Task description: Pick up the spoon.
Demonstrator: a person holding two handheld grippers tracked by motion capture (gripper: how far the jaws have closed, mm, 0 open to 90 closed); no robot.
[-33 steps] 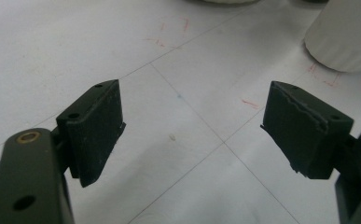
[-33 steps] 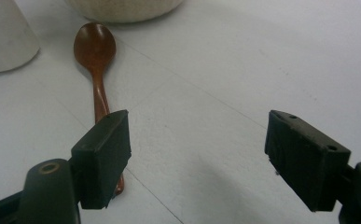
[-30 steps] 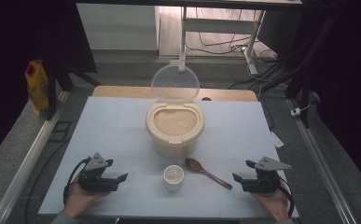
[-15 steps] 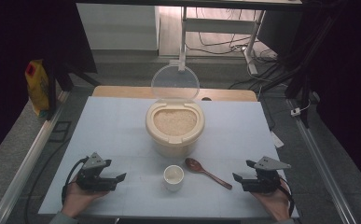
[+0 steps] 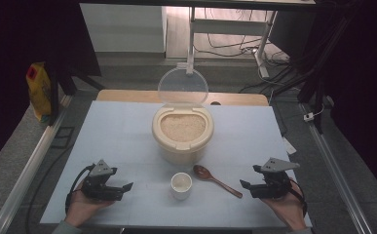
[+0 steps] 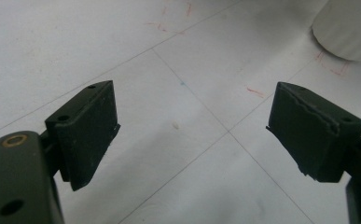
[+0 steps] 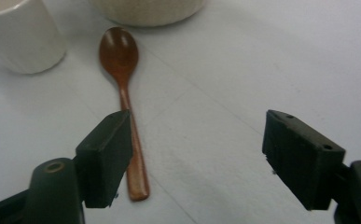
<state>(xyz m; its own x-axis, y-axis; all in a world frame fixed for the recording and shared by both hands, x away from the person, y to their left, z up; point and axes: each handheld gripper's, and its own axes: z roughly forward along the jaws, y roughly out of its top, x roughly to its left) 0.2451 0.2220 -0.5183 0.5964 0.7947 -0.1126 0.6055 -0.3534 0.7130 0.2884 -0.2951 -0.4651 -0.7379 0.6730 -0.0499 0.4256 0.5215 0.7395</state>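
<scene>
Wooden spoon (image 5: 217, 180) lies flat on the table (image 5: 118, 141), bowl toward the rice container (image 5: 182, 134), handle end angled toward the right gripper (image 5: 245, 185). In the right gripper view the spoon (image 7: 124, 93) runs just beside the left-hand jaw, handle tip near it, not between the jaws. Right jaws stand wide apart, nothing gripped.

Judged step: the spoon handle is to be picked up. Gripper should be shifted sideways until the handle is centred between the pads, then lowered close to the table and closed across the thin handle near its end, so the bowl stays free for scooping. Flat, low handle: a slip is likely if the grip is taken too high.

White cup (image 5: 181, 185) stands just beside the spoon bowl; contact is to be avoided.

Left gripper (image 5: 127, 186) jaws have just been opening, now wide apart over bare table, nothing between.
</scene>
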